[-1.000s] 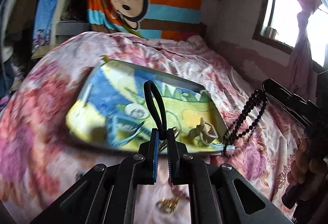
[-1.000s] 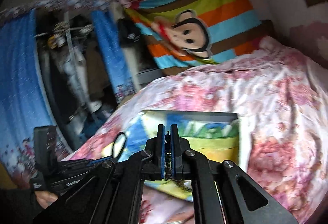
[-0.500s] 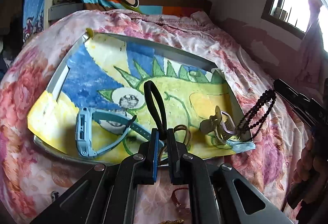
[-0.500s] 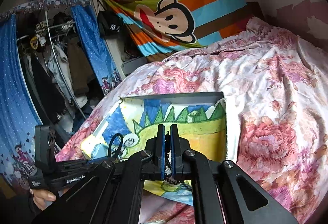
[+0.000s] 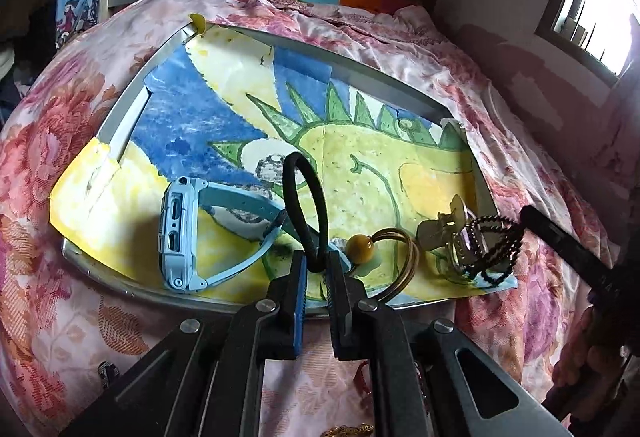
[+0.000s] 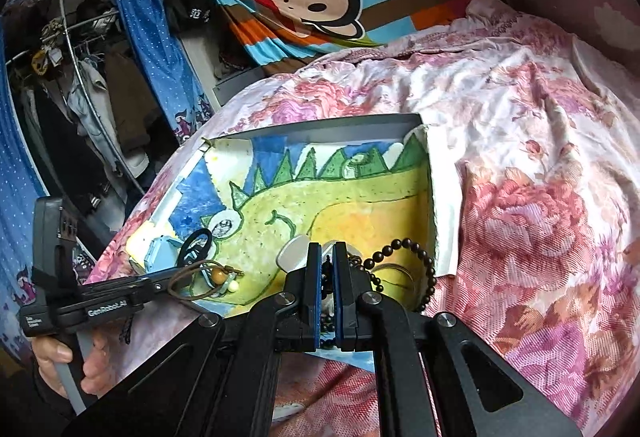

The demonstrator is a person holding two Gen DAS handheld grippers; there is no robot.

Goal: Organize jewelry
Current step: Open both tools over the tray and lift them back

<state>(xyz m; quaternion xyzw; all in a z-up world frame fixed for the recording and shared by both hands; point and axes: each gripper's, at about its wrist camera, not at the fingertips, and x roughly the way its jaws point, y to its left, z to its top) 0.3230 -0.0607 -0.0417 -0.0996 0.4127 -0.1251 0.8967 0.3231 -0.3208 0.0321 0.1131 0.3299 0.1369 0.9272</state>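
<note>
While both my grippers hover low over the tray (image 5: pixel 120 109), I am delivering jewelry. My left gripper (image 5: pixel 316 269) pinches a black hair tie (image 5: pixel 304 205) at the near edge, beside the blue watch (image 5: pixel 180 233). My right gripper (image 6: pixel 328 269) is clamped on a dark bead bracelet (image 6: pixel 420 269) at the near right. Next I should loosen each grip. A second ago both hung higher, the beads clear of the tray.
</note>
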